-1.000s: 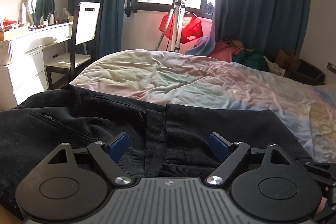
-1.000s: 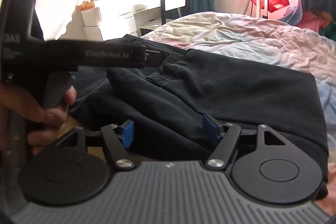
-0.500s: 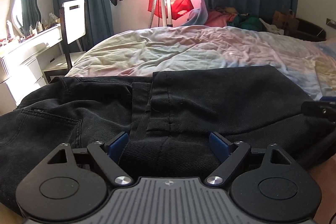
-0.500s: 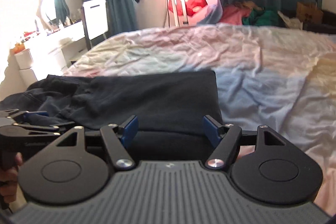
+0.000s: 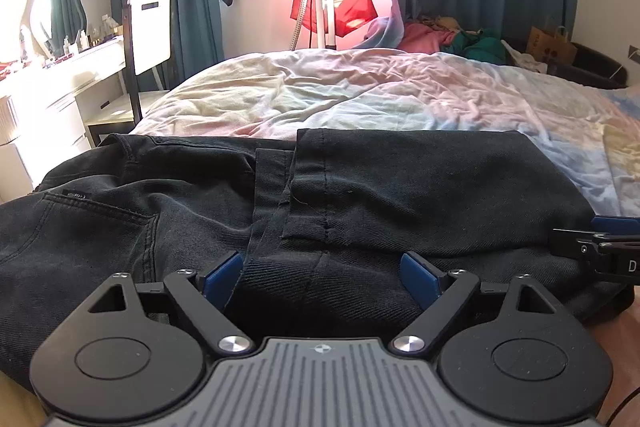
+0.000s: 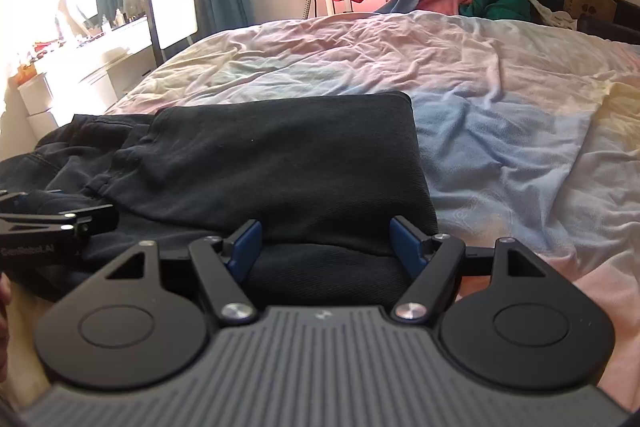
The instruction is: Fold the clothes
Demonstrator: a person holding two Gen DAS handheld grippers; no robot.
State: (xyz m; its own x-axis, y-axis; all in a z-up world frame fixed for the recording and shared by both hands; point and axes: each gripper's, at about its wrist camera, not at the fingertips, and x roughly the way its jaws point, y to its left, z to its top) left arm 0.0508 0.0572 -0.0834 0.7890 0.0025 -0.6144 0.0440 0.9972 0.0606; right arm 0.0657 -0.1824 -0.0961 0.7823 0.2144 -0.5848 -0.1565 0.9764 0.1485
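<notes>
Black jeans (image 5: 400,187) lie folded across the near edge of the bed, the leg part laid over the waist part. My left gripper (image 5: 320,277) is open at the jeans' near edge. Its blue pads (image 5: 222,275) stand wide apart with the cloth between them, not pressing. My right gripper (image 6: 325,247) is at the right end of the folded jeans (image 6: 280,163). Its jaws are opening, with the fold's near edge between the pads and not gripped. Each gripper shows in the other's view: the right (image 5: 600,247), the left (image 6: 52,227).
A crumpled pastel sheet (image 5: 360,95) covers the bed beyond the jeans. A white chair (image 5: 150,31) and a dressing table (image 5: 60,75) stand at the left. A steamer stand with a red garment (image 5: 336,7), a clothes pile (image 5: 460,39) and a paper bag (image 5: 552,43) are by the window.
The right view has swung rightwards, from the left gripper and the hand holding it to the folded right end of the jeans. The left view has tipped down slightly. Both jaws stay wide.
</notes>
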